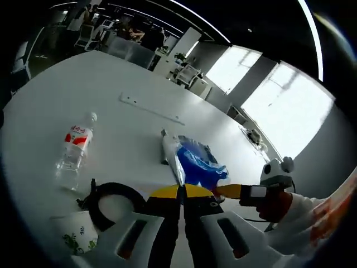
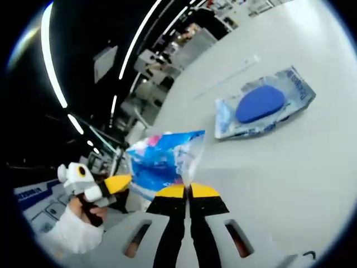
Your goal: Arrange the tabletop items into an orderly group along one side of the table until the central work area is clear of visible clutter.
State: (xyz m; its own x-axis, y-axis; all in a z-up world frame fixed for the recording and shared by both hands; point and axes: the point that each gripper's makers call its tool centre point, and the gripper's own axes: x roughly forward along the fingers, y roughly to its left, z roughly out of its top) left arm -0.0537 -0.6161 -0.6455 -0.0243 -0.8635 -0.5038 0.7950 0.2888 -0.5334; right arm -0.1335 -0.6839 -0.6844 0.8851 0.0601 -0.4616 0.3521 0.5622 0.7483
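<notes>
while its yellow-tipped jaws stand pressed together, the left gripper (image 1: 182,192) pinches the edge of a blue plastic packet (image 1: 192,161), which is lifted off the white tabletop (image 1: 111,84) and stretches away from the jaw tips in the left gripper view. the right gripper (image 1: 223,191) comes in from the right of that view, its yellow tip touching the same packet, held by a hand (image 1: 274,205) in a white sleeve.

in the right gripper view the right gripper (image 2: 187,191) is likewise clenched, jaws closed on a corner of the blue plastic packet (image 2: 164,159), which hangs crumpled just above the jaw tips. the left gripper (image 2: 118,182) reaches in from the left and meets the packet's lower edge, with a hand (image 2: 89,209) behind it.

further out in the left gripper view, a black ring-shaped object (image 1: 111,202) lies just left of the jaws, and a white paper cup with green print (image 1: 77,233) sits beside it at the near edge. a clear water bottle with a red label (image 1: 74,149) lies on its side further left, well apart from the packet. a long pale strip (image 1: 150,109) lies beyond, toward the middle of the tabletop.

in the right gripper view, a second clear packet with a blue oval inside (image 2: 262,106) lies flat on the tabletop (image 2: 290,167), well apart from the held one.
</notes>
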